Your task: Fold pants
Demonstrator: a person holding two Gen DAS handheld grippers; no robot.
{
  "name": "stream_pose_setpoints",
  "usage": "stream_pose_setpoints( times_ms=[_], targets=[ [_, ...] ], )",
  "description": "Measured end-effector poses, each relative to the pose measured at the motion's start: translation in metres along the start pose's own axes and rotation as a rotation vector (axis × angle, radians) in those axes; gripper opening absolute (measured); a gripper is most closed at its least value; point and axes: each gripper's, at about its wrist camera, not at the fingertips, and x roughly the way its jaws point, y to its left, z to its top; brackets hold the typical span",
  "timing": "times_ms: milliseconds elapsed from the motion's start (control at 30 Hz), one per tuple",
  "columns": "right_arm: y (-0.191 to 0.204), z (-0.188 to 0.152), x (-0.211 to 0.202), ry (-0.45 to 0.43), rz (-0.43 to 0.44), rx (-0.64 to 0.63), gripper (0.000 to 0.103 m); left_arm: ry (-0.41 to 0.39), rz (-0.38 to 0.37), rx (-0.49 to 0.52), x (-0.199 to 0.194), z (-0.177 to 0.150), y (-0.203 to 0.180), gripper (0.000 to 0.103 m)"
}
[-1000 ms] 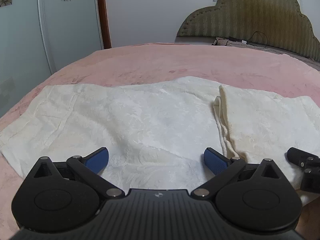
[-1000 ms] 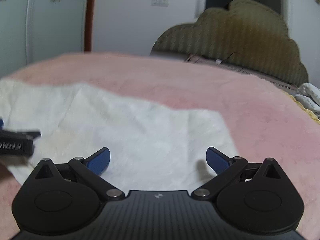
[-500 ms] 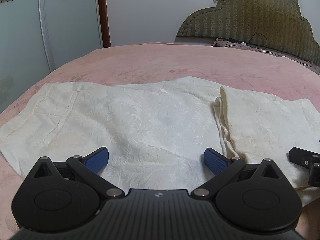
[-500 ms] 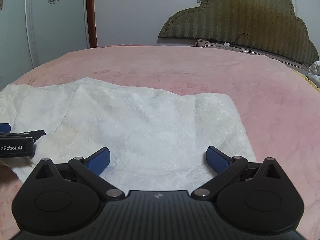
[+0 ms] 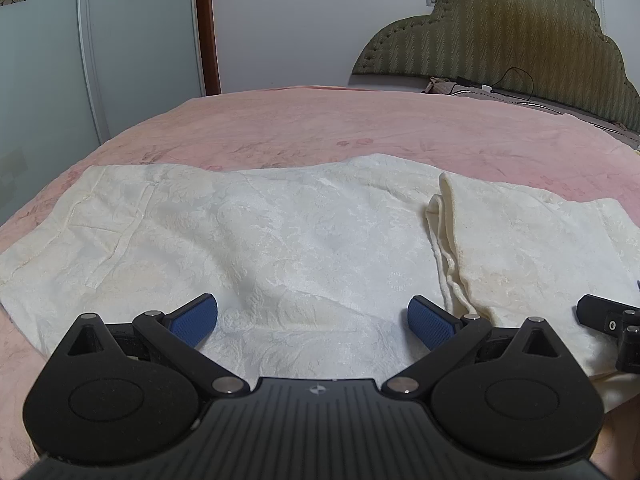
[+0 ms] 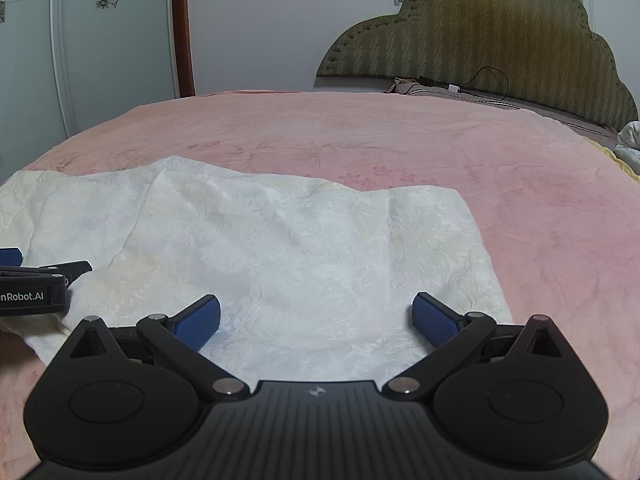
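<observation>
Since a second earlier, our right gripper (image 6: 316,316) had steadied from a blurred sweep and now sat low over the pants (image 6: 280,256), while our left gripper (image 5: 312,320) had barely shifted.

From the left wrist, we saw the pants spread flat across the pink bed (image 5: 320,128), well short of the headboard (image 5: 500,40). One layer lay already turned over, its folded edge (image 5: 440,240) running toward the headboard just right of our tongs. The tongs stood wide with nothing between them, hovering at the pants' near edge. The right gripper's tip (image 5: 608,320) showed at the side farther from the wardrobe (image 5: 100,60).

From the right wrist, the tongs were equally wide and empty, above the near hem. The pants' free end (image 6: 440,216) lay on the side nearest the headboard.

We judged both grippers settled and ready to pinch the near edge for the next fold.
</observation>
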Motion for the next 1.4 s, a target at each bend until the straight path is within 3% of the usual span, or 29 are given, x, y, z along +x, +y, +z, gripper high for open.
stream_pose_setpoints(
  times_ms=[1400],
  targets=[
    [0.0022, 0.0001, -0.0007, 0.003, -0.012, -0.010, 0.103, -0.009, -0.007, -0.005, -0.0032, 0.0002, 0.0027, 0.103]
  ],
)
